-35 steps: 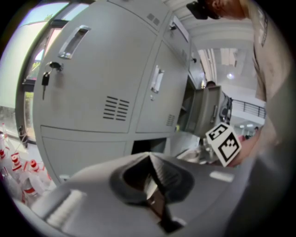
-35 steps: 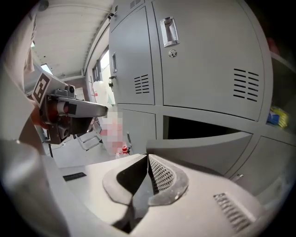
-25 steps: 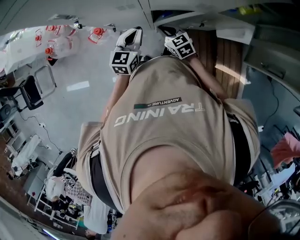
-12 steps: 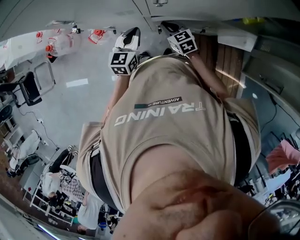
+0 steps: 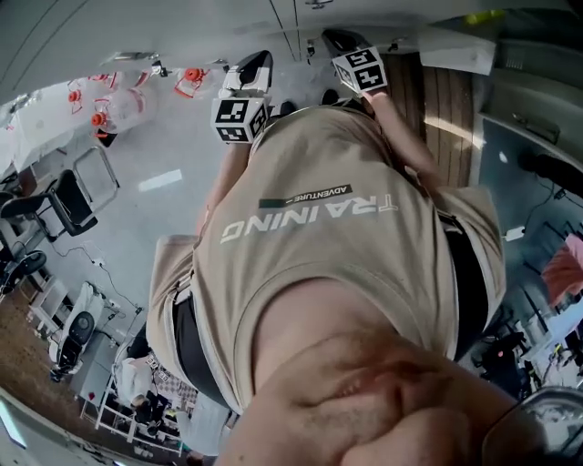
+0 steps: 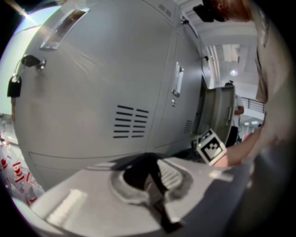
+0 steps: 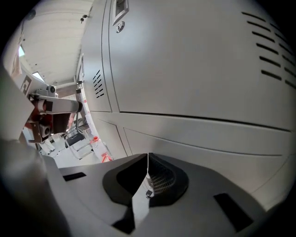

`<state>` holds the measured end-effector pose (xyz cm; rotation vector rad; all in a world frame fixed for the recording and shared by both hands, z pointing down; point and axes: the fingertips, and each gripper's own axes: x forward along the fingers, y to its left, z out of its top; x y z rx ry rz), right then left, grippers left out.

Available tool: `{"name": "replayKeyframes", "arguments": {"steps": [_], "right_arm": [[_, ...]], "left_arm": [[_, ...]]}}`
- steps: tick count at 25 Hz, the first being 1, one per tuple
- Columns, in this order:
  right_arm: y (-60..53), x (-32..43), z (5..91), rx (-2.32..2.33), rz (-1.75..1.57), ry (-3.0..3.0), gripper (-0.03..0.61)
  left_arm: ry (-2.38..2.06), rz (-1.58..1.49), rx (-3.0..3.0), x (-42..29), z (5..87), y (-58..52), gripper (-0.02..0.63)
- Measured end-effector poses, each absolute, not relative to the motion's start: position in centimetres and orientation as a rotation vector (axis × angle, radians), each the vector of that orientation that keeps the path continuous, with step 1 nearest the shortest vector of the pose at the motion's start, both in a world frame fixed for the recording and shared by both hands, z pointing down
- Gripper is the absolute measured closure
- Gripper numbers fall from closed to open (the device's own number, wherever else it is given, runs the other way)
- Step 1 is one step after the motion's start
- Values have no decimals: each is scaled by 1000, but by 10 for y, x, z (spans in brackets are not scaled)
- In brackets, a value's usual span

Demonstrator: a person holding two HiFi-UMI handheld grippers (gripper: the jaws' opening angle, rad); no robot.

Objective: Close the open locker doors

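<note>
A row of grey locker doors [image 6: 92, 88] fills the left gripper view; the nearest one carries a padlock [image 6: 13, 85], and the one beside it has a handle [image 6: 177, 79]. Further right a grey door [image 6: 216, 115] juts out from the row. My left gripper [image 6: 152, 178] is shut on nothing, a short way from the doors. My right gripper [image 7: 148, 171] is also shut and empty, close in front of a vented grey door [image 7: 194, 69]. In the head view both grippers, left [image 5: 258, 62] and right [image 5: 335, 40], point at the lockers [image 5: 301, 14] above the person's torso.
The person's beige shirt [image 5: 319, 218] hides most of the head view. Clear bottles with red caps [image 5: 118, 100] lie on the floor at the left, with a black chair [image 5: 68, 196] below them. A brown wood-slat surface [image 5: 442, 100] sits right of the lockers.
My right gripper has moved forward, nearer the lockers. The left gripper has hardly moved. The head view has swung a little.
</note>
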<state>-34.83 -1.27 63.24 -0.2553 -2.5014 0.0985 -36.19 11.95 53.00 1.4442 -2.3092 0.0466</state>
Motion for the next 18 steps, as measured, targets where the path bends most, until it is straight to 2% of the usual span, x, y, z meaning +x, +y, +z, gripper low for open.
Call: {"name": "replayKeyframes", "arguments": {"steps": [12, 18], "right_arm": [[-11, -233, 646, 217, 275, -2505, 563], [-10, -156, 631, 435, 308, -2526, 563]], "left_arm": [[-2040, 150, 1855, -326, 565, 103, 614], [-1916, 196, 2024, -276, 577, 83, 614]]}}
